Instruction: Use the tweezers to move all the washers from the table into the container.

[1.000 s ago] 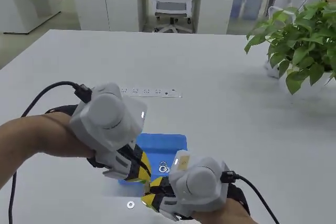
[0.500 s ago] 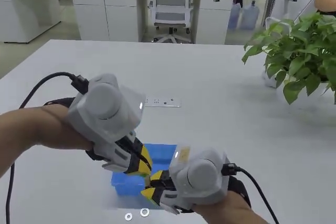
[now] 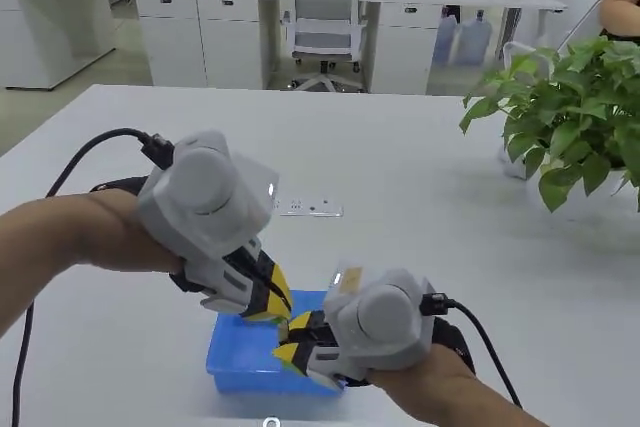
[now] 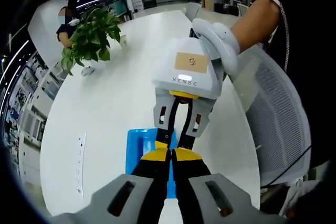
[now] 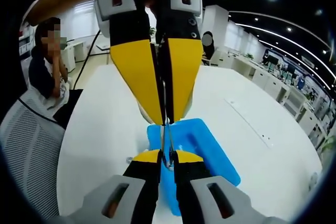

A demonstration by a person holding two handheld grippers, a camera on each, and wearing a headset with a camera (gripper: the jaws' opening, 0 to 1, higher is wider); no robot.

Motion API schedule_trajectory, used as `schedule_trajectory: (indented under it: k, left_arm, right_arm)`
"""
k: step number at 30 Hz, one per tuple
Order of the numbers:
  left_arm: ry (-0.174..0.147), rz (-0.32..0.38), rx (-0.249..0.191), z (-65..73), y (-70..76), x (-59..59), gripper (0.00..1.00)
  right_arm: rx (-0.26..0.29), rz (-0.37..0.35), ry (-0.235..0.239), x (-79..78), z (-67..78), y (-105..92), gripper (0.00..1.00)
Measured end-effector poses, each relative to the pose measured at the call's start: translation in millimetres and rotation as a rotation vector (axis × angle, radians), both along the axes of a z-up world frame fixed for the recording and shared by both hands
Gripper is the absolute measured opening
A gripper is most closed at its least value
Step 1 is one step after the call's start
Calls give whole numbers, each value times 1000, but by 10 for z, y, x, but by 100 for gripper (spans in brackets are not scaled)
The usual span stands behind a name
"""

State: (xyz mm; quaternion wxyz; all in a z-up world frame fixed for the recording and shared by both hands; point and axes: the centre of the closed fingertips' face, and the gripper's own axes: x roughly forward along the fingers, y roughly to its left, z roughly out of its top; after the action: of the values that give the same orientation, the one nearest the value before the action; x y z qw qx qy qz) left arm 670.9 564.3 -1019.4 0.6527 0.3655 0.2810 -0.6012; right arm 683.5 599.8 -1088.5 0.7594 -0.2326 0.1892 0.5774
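Note:
The blue container (image 3: 235, 372) sits on the white table near its front edge, directly under both grippers. My left gripper (image 3: 275, 307) and right gripper (image 3: 290, 347) meet tip to tip above it. In the right gripper view, thin metal tweezers (image 5: 167, 140) run from my right gripper's (image 5: 168, 157) shut jaws up into the left gripper's (image 5: 165, 119) shut yellow jaws. In the left gripper view, my left gripper (image 4: 171, 155) is shut, facing the right gripper (image 4: 173, 141) over the container (image 4: 137, 145). One washer (image 3: 271, 423) lies on the table by the container's near side.
A leafy potted plant (image 3: 570, 117) stands at the table's right. A flush power strip (image 3: 305, 208) lies mid-table beyond the container. A cable (image 3: 85, 162) trails from the left gripper. Office desks and a chair (image 3: 325, 17) stand behind the table.
The head camera has tilted up, so the container and the washers on the table have slid towards the bottom edge. Both grippers stay tip to tip over the container.

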Motion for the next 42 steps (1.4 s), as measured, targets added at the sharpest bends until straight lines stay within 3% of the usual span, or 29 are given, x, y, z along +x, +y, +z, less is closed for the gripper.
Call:
schedule_trajectory:
  k: [13,23,42]
  left_arm:
    - [14,12,14,-200,-2,225,5]
    - [40,19,15,-329,-28,316,5]
    - [38,24,10,-304,-53,304,5]
  right_arm:
    - [3,-21,38,220,-210,9,11]
    - [-8,-31,66,306,-342,-2,11]
    - [-14,-35,61,311,-329,-40,12]
